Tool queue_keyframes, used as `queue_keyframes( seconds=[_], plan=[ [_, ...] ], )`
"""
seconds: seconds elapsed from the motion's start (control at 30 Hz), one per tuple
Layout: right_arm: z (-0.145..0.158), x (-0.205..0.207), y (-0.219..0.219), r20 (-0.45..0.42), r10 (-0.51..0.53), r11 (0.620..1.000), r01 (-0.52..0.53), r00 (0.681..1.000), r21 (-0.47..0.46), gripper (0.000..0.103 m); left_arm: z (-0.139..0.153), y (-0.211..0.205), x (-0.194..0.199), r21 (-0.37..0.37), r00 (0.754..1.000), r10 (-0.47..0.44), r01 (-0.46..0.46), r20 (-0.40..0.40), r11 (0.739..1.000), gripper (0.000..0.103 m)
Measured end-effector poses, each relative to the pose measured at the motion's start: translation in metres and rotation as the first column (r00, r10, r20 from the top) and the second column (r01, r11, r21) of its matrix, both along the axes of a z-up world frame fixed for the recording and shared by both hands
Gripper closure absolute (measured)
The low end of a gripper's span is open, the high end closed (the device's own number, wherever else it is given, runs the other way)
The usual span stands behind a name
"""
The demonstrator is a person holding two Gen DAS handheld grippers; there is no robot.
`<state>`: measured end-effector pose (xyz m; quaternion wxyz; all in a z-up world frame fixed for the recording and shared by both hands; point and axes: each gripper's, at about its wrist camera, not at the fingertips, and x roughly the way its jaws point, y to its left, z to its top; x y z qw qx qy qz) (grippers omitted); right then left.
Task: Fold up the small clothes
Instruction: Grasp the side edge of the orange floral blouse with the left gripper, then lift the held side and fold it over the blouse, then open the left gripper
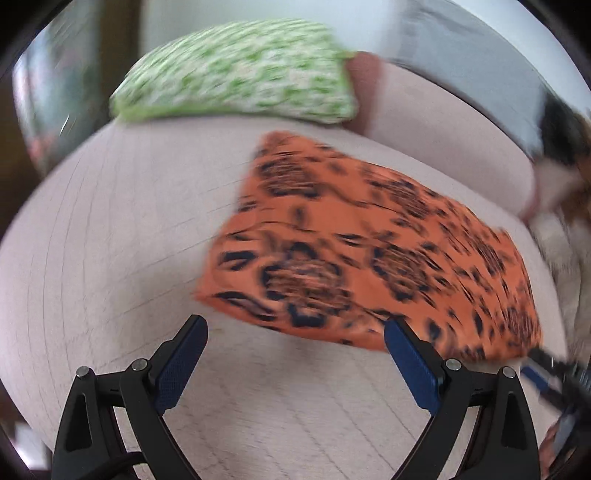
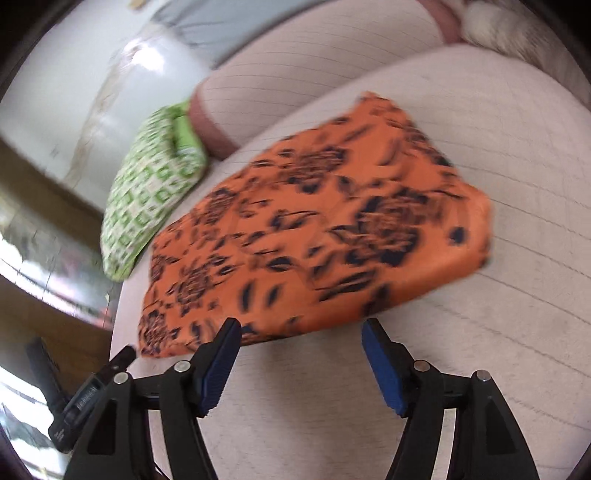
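An orange garment with a dark floral print point(image 1: 369, 251) lies folded into a flat oblong on a pale ribbed sofa seat point(image 1: 110, 229). My left gripper point(image 1: 295, 332) is open and empty, just short of the garment's near edge. The right gripper shows at the lower right of the left wrist view point(image 1: 550, 373). In the right wrist view the same garment point(image 2: 314, 229) lies ahead of my right gripper point(image 2: 301, 332), which is open and empty at its near edge. The left gripper point(image 2: 96, 387) shows at the lower left, by the garment's left corner.
A green and white patterned folded cloth point(image 1: 240, 77) lies at the back of the seat, also in the right wrist view point(image 2: 147, 195). A pale backrest cushion point(image 2: 332, 55) rises behind. White fur point(image 2: 524, 33) lies at the upper right. The seat's left edge point(image 2: 114, 332) drops off.
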<state>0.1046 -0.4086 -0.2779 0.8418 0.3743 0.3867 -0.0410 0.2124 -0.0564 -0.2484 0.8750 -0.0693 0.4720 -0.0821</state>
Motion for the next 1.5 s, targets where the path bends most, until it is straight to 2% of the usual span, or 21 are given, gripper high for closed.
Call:
queue_keyframes(
  seconds=[0.13, 0.23, 0.3, 0.33, 0.43, 0.5, 0.63, 0.7, 0.87, 1.0, 1.1, 1.2, 1.27, 1.37, 1.4, 1.43, 1.5],
  plan=[
    [0.005, -0.001, -0.010, 0.028, -0.054, 0.999, 0.054, 0.998, 0.000, 0.032, -0.012, 0.026, 0.016, -0.046, 0.992, 0.115, -0.117, -0.057, 0.992, 0.007],
    [0.010, 0.008, 0.001, 0.046, -0.054, 0.998, 0.055, 0.997, -0.030, 0.032, -0.028, 0.022, 0.026, -0.103, 0.987, 0.103, -0.116, -0.123, 0.988, 0.009],
    [0.012, 0.017, 0.010, 0.059, -0.036, 0.999, 0.038, 0.998, -0.039, 0.032, -0.037, 0.017, 0.033, -0.148, 0.983, 0.095, -0.119, -0.157, 0.982, 0.034],
    [0.012, 0.020, 0.012, 0.063, -0.034, 0.998, 0.037, 0.997, -0.043, 0.033, -0.042, 0.014, 0.038, -0.181, 0.980, 0.092, -0.124, -0.175, 0.976, 0.036],
    [0.013, 0.034, 0.025, 0.066, -0.015, 0.999, 0.018, 0.998, -0.050, 0.035, -0.045, 0.006, 0.049, -0.181, 0.984, 0.106, -0.131, -0.144, 0.975, 0.036],
    [0.012, 0.042, 0.030, 0.059, -0.011, 0.998, 0.015, 0.998, -0.061, 0.035, -0.046, 0.003, 0.056, -0.205, 0.984, 0.113, -0.140, -0.134, 0.969, 0.050],
    [0.008, 0.057, 0.028, 0.045, -0.029, 0.994, 0.034, 0.999, -0.105, 0.035, -0.051, 0.001, 0.067, -0.257, 0.986, 0.109, -0.139, -0.126, 0.956, 0.071],
    [0.006, 0.062, 0.023, 0.043, -0.043, 0.994, 0.047, 0.998, -0.101, 0.035, -0.045, -0.004, 0.065, -0.233, 0.991, 0.100, -0.118, -0.088, 0.965, 0.076],
    [0.004, 0.059, 0.003, 0.048, -0.079, 0.991, 0.083, 0.996, -0.103, 0.037, -0.021, -0.026, 0.052, -0.099, 0.998, 0.049, -0.046, 0.032, 0.994, 0.080],
    [0.008, 0.042, -0.027, 0.071, -0.138, 0.986, 0.144, 0.988, -0.086, 0.037, 0.016, -0.049, 0.031, -0.057, 0.988, -0.014, 0.023, 0.153, 0.998, 0.081],
    [0.012, 0.022, -0.056, 0.090, -0.213, 0.973, 0.219, 0.973, -0.072, 0.037, 0.047, -0.090, 0.022, -0.038, 0.976, -0.094, 0.104, 0.194, 0.994, 0.081],
    [0.015, -0.001, -0.092, 0.119, -0.303, 0.952, 0.306, 0.946, -0.004, 0.037, 0.072, -0.145, 0.010, -0.020, 0.955, -0.194, 0.203, 0.224, 0.979, 0.082],
    [0.015, -0.019, -0.117, 0.132, -0.368, 0.930, 0.365, 0.920, 0.046, 0.037, 0.080, -0.196, -0.001, 0.009, 0.928, -0.281, 0.287, 0.244, 0.958, 0.082],
    [0.014, -0.040, -0.147, 0.142, -0.439, 0.898, 0.427, 0.887, 0.107, 0.037, 0.077, -0.267, -0.025, 0.002, 0.882, -0.413, 0.424, 0.225, 0.906, 0.081],
    [0.014, -0.044, -0.154, 0.143, -0.451, 0.892, 0.438, 0.881, 0.115, 0.037, 0.070, -0.291, -0.031, -0.002, 0.862, -0.460, 0.471, 0.212, 0.882, 0.077],
    [0.014, -0.047, -0.160, 0.143, -0.462, 0.886, 0.447, 0.875, 0.123, 0.037, 0.065, -0.300, -0.032, -0.015, 0.853, -0.484, 0.496, 0.197, 0.868, 0.075],
    [0.011, -0.052, -0.172, 0.132, -0.477, 0.876, 0.458, 0.869, 0.154, 0.036, 0.057, -0.302, -0.032, -0.066, 0.834, -0.526, 0.542, 0.168, 0.838, 0.061]
  ],
)
